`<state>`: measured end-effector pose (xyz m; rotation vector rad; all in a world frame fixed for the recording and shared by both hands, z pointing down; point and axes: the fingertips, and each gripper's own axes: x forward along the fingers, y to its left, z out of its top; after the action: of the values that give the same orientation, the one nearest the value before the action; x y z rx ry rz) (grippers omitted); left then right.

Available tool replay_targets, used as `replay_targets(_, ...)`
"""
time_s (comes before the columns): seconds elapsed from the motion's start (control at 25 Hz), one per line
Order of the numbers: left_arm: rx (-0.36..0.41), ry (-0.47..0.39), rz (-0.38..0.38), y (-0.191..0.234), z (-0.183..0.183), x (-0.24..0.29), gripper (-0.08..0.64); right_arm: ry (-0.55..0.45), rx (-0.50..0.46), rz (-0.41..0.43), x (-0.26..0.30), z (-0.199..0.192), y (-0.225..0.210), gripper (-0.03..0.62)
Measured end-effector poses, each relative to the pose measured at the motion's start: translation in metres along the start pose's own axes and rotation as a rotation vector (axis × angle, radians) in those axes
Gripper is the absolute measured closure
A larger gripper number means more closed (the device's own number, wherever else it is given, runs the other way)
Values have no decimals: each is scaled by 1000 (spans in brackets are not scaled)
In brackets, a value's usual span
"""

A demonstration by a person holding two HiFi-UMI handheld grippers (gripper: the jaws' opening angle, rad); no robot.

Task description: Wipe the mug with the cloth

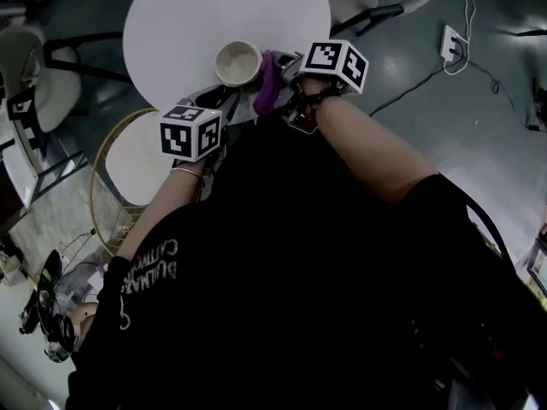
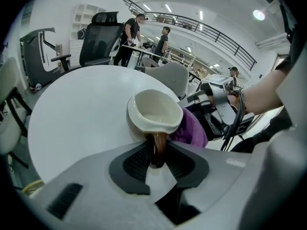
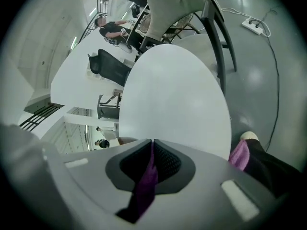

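Left gripper [image 2: 158, 156]: jaws narrowed onto the brown handle of the cream mug [image 2: 153, 111], at the near edge of the round white table [image 2: 81, 114]. Right gripper [image 3: 151, 161]: jaws pinching the purple cloth [image 2: 192, 131], which lies against the mug's side. Open tabletop extends beyond the mug. A black office chair [image 2: 98, 37] stands past the table's far edge.
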<state>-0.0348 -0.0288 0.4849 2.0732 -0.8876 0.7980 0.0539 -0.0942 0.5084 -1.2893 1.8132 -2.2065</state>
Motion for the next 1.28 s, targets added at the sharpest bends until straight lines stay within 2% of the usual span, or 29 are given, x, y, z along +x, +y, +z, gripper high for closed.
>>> replay_targets(0.24,-57,3,20,2,1,1,477,49,4,28,6,-3,2,569)
replay_targets(0.6,-116,21,28,11,9,2,477,41,22,2,15,0,8,572)
replay_targets(0.88,-148,5,46,7,8,9,477,64,17,37,13,-2,4,572)
replay_targets(1.0,-148,1,57,7,8,8,479,60,26,1,12,-6,1,572)
replay_targets(1.2,-155,-1,77,8,8,9,483,50,50,-140,9,-18,-6,572)
replay_targets(1.28,-151,5,83,5,7,10,486,56,55,-166,7,-23,-9,572)
